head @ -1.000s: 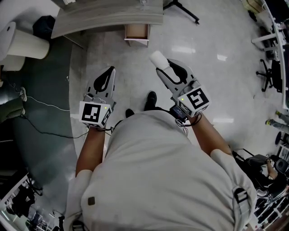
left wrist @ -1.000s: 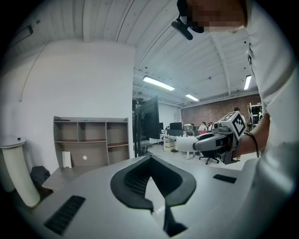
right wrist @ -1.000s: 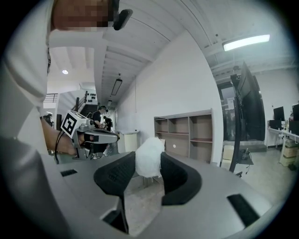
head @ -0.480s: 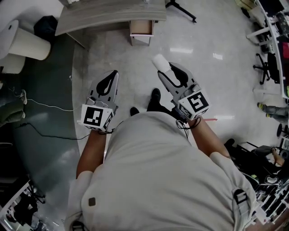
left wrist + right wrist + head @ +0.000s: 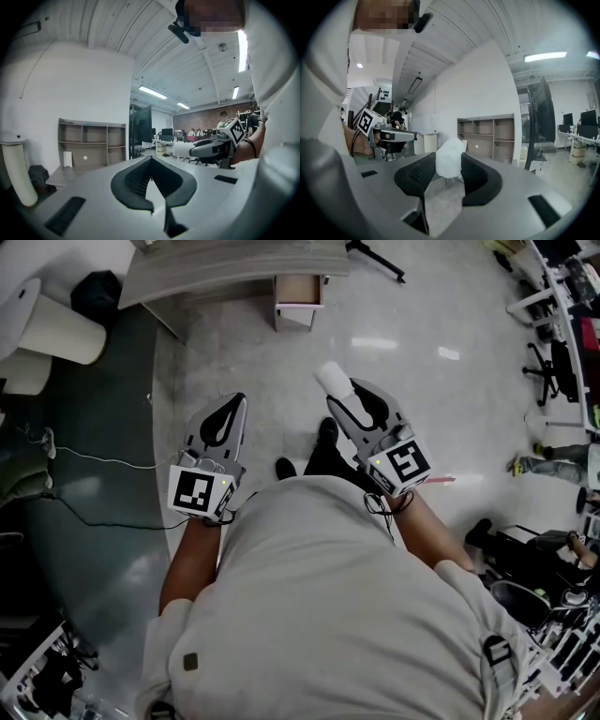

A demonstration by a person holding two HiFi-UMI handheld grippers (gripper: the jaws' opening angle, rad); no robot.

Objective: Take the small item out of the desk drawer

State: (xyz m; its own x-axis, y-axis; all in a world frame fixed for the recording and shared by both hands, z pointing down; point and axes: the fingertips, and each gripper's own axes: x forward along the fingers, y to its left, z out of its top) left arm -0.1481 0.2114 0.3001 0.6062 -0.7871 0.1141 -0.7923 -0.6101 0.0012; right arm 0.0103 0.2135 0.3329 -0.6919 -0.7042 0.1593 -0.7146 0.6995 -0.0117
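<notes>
The small white item (image 5: 331, 377) is already out of the drawer and sits at the tip of the right gripper (image 5: 339, 397), held over the glossy floor (image 5: 441, 399).

The floor fills most of the head view. At its far edge runs the grey desk surface (image 5: 234, 263), and under it the desk drawer (image 5: 300, 292) stands pulled open, its brown inside showing. The person stands well back from it, with both grippers pointing roughly toward the desk.

The right gripper is partly closed on the item. In the right gripper view the dark pads (image 5: 476, 176) press against either side of the pale, crumpled-looking lump (image 5: 450, 157), which stands taller than it is wide and pokes out past the tips. The left gripper (image 5: 236, 404) has its jaws together and holds nothing, and the left gripper view shows only bare floor through the gap behind the meeting tips.

The drawer lies ahead and far, between the lines of the two grippers and well apart from both. The removal itself looks done, and the free left gripper would be the one to shut the drawer if that is wanted.
</notes>
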